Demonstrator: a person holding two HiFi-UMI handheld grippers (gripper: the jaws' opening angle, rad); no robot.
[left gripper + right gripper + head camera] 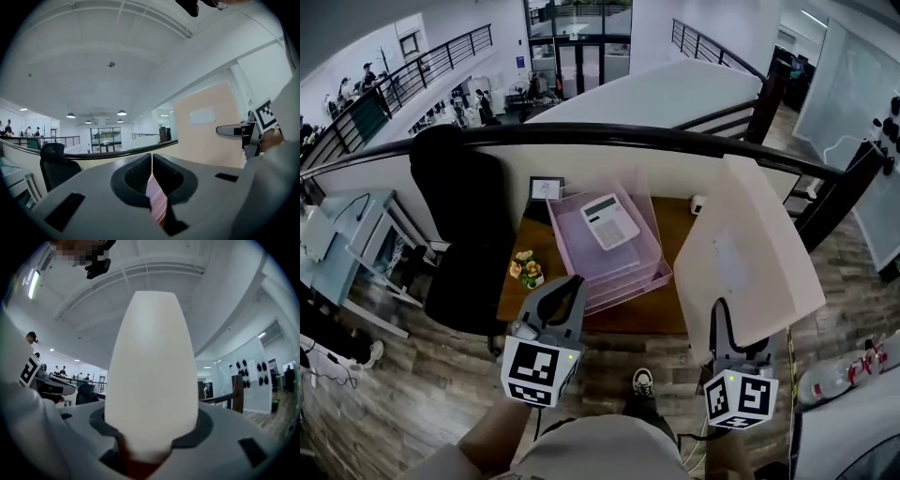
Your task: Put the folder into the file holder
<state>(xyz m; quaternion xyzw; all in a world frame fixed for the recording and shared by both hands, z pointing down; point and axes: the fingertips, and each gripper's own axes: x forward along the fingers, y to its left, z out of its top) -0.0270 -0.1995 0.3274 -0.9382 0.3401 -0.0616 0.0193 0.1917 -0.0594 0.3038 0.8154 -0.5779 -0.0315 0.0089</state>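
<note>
My right gripper [719, 309] is shut on the lower edge of a large pale pink folder [750, 253], which stands upright over the desk's right end. In the right gripper view the folder [150, 371] fills the space between the jaws. The file holder [623, 281] is a stack of clear pink trays in the middle of the brown desk [666, 309], with a white calculator [610, 221] lying on top. My left gripper [572, 283] is shut on nothing, in front of the desk's near left edge. The left gripper view shows the folder [206, 126] off to the right.
A black office chair [464, 234] stands to the left of the desk. A small flower pot [527, 270] and a small framed card [547, 188] sit on the desk's left side. A black railing [628, 136] runs behind the desk. A person's shoe [643, 382] shows below.
</note>
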